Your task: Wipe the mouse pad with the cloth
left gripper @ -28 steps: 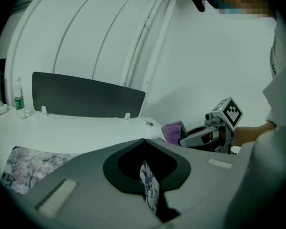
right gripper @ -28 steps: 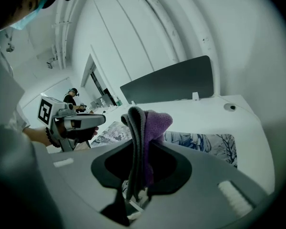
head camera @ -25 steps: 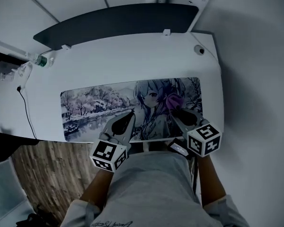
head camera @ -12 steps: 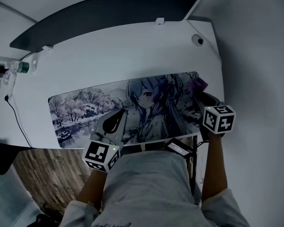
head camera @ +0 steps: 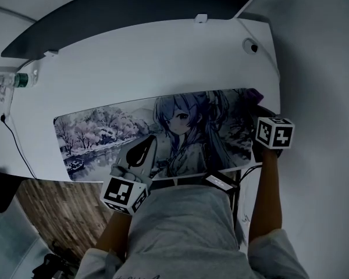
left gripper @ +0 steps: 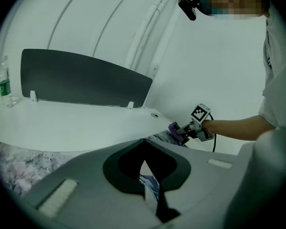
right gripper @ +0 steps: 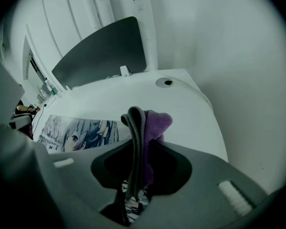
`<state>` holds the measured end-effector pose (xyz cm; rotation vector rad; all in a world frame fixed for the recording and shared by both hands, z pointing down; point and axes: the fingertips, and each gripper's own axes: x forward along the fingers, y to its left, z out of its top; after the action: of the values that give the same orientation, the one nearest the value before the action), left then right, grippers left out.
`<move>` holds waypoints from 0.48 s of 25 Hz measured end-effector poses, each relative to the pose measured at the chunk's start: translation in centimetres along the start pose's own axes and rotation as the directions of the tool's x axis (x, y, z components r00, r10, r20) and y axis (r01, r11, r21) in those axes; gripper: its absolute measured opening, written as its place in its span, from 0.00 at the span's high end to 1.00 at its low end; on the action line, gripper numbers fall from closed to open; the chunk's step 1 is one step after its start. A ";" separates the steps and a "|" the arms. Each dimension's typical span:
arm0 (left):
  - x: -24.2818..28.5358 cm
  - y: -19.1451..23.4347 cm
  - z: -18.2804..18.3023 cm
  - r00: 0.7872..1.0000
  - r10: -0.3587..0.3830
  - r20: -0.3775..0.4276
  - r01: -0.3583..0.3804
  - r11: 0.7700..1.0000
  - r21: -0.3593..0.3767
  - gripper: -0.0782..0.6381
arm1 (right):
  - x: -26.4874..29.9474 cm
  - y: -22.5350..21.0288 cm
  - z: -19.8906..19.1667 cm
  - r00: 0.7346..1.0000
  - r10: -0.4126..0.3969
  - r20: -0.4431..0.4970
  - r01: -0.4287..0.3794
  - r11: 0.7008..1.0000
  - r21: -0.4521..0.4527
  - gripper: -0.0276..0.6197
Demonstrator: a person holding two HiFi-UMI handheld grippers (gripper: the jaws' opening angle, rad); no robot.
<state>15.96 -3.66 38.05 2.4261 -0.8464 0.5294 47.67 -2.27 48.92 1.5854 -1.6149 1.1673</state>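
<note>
The long mouse pad [head camera: 104, 133] with an anime print lies along the front of the white desk [head camera: 163, 63]. My right gripper [head camera: 260, 110] is at the pad's far right end, shut on a folded purple and grey cloth [right gripper: 144, 122]. A purple corner of the cloth [head camera: 256, 95] shows at the pad's back right corner. My left gripper [head camera: 152, 139] rests over the pad's front edge near the middle, jaws shut with nothing between them. In the left gripper view, the right gripper [left gripper: 185, 129] and the cloth [left gripper: 174, 128] show at the desk's right side.
A dark curved panel [head camera: 134, 10] stands along the desk's back edge. A small bottle [head camera: 11, 80] stands at the back left, and a black cable [head camera: 14, 138] hangs over the left edge. A round cable hole [head camera: 248, 45] is at the back right. A white wall [right gripper: 219, 46] is close on the right.
My right gripper has carried the cloth from the pad's middle front to its far right end. The left gripper has stayed at the front edge. The head view has shifted slightly.
</note>
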 end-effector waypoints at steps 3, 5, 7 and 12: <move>0.1 0.4 -0.2 1.000 0.017 -0.012 -0.017 1.000 -0.016 0.87 | 0.9 -0.1 0.0 1.000 0.010 -0.025 -0.010 1.000 0.005 0.81; 0.2 0.5 -0.3 1.000 0.024 -0.015 -0.024 0.999 -0.025 0.87 | 1.5 0.1 -0.2 0.999 0.025 -0.040 -0.025 1.000 0.015 0.81; 0.2 0.5 -0.5 0.999 0.032 -0.013 -0.032 0.999 -0.031 0.87 | 2.0 0.2 -0.3 0.998 0.036 -0.055 -0.034 0.999 0.022 0.81; 0.1 -0.2 -0.5 0.999 0.038 -0.008 -0.038 0.999 -0.020 0.87 | 2.2 0.3 -0.4 0.997 0.055 -0.052 -0.053 0.998 0.035 0.82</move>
<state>16.05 -3.24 38.40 2.3926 -0.8917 0.5421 47.04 -2.96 50.93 1.5276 -1.6204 1.2606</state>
